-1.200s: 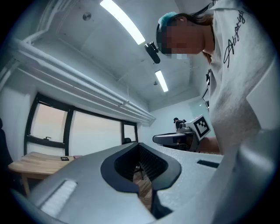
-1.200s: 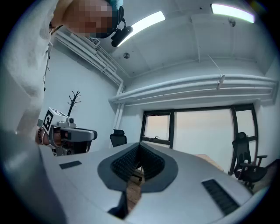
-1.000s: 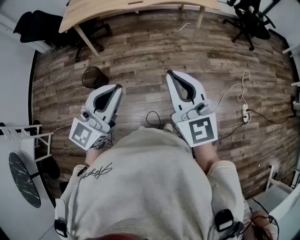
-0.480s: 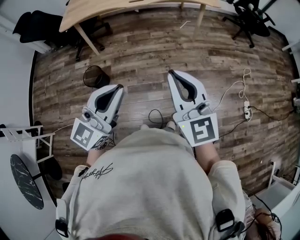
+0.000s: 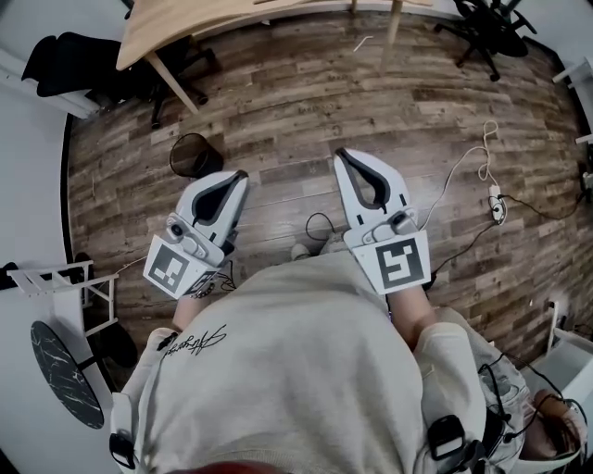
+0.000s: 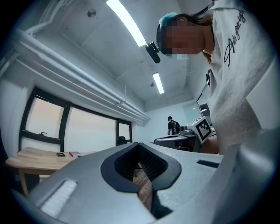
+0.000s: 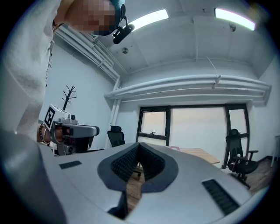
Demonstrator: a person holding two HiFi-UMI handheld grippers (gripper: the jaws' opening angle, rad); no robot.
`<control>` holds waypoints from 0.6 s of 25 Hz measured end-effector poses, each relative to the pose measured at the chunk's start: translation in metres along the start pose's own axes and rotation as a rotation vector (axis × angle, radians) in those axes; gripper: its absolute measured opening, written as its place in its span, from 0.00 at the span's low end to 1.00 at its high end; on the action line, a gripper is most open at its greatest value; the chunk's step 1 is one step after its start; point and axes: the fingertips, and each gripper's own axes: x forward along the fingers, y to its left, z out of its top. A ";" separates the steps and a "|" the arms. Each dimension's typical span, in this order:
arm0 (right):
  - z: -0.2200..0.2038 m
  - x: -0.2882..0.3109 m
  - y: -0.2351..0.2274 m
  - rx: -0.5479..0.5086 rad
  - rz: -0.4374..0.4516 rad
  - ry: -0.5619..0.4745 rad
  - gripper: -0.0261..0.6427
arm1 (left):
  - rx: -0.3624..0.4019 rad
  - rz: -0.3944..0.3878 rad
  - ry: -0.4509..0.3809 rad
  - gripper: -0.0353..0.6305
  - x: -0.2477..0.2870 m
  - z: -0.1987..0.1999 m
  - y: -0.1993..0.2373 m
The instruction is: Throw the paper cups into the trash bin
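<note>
i'm holding both grippers level over the wooden floor (image 5: 278,93), side by side and apart. the left gripper (image 5: 239,176) has its jaws clenched tip to tip, with nothing between them; through the gap behind the tips i see only floor planks. the right gripper (image 5: 341,154) is clenched the same way and just as empty. the trash bin (image 5: 191,154), a dark mesh one, stands on the floor ahead of the left gripper and a little to its left, near a leg of the wooden desk (image 5: 185,23). cables (image 5: 463,171) trail across the floor to the right.
</note>
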 end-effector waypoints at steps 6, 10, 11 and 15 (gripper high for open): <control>-0.007 -0.003 0.008 0.037 -0.045 0.029 0.05 | -0.043 -0.040 0.033 0.06 -0.005 -0.009 0.003; -0.009 0.001 0.001 0.034 -0.061 0.032 0.05 | -0.040 -0.049 0.010 0.06 0.000 -0.009 0.010; -0.010 0.003 -0.001 0.035 -0.064 0.031 0.05 | -0.039 -0.050 0.008 0.06 0.002 -0.011 0.012; -0.015 0.014 -0.009 0.028 -0.061 0.031 0.05 | -0.036 -0.043 0.002 0.06 0.010 -0.014 0.020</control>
